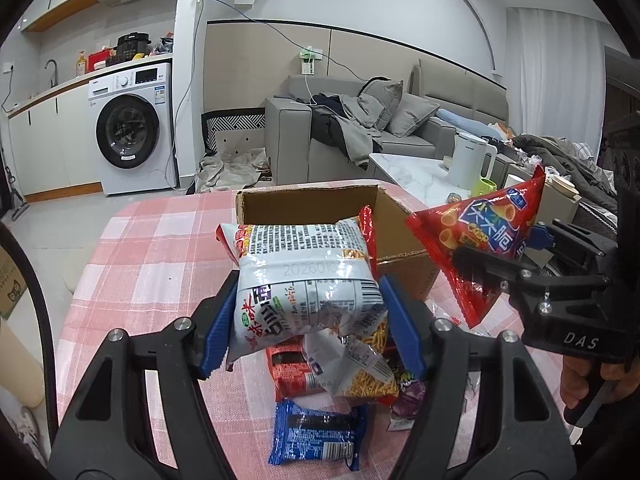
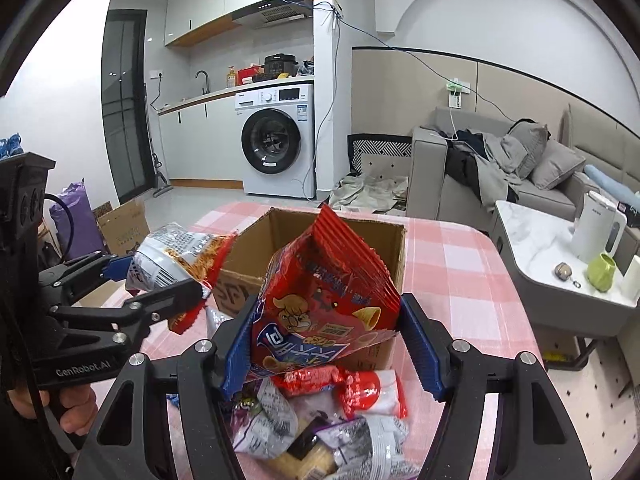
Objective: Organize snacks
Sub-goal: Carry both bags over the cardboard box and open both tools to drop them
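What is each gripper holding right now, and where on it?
Left gripper pinches the white snack bag across its lower half. Right gripper clamps the red snack bag near its bottom edge.

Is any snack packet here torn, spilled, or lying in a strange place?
No tear or spill shows. The left gripper holds a white packet and the right gripper a red packet, both above the loose pile on the table before the cardboard box.

Even, cool indoor light, moderately bright, soft faint shadows, glare on white snack bag (image 1: 304,276) foil, strong fisheye bending at edges, black vignette corners, focus acceptably sharp throughout
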### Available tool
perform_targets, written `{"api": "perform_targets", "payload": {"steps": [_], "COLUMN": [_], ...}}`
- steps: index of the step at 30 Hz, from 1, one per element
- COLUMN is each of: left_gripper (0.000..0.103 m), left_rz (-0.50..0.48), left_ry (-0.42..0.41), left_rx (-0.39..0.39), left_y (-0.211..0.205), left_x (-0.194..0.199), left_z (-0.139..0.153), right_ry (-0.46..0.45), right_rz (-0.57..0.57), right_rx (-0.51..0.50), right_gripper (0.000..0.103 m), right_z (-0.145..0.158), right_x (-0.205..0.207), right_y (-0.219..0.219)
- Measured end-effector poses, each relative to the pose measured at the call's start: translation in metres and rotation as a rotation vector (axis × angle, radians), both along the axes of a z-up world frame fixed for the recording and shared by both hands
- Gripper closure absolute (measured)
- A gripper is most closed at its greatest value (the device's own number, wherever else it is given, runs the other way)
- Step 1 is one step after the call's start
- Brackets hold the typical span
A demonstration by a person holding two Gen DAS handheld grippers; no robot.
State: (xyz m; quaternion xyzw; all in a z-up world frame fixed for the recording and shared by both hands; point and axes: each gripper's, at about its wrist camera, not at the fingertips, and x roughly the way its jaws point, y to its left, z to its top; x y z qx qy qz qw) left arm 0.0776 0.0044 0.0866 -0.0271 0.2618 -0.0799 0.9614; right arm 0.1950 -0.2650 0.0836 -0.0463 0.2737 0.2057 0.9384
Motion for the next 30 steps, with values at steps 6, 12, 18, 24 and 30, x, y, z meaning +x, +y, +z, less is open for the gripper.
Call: {"api": "perform_targets", "payload": {"steps": [6, 12, 18, 24, 30], "left_gripper": [0.037, 0.037, 0.037, 0.037, 0.037], "left_rz": [0.011, 0.02, 0.023, 0.021, 0.03], "left_ry": [0.001, 0.004, 0.014, 0.022, 0.037], "left_rx": [0.005, 0.004, 0.013, 0.041, 0.036], "left_y": [-0.003, -0.004, -0.006, -0.018, -0.018], "left_x": [0.019, 0.04, 0.057, 0.08, 0.099], "left_z": [-0.002, 0.0, -0.002, -0.008, -0.015], "right_ry": [-0.027, -0.019, -0.034, -0.014, 0.03], "right_rz": [-0.006, 0.011, 0.046, 0.046, 0.037], "right_rx": [-0.022, -0.008, 0.049, 0.098, 0.139], "right_gripper": [0.034, 0.034, 0.034, 0.034, 0.034], "right_z": [0.004, 0.006, 0.006, 0.004, 0.001], "right_x": [0.012, 0.027, 0.046, 0.071, 0.098], "right_y": [0.009, 0.011, 0.001, -0.007, -0.009]}}
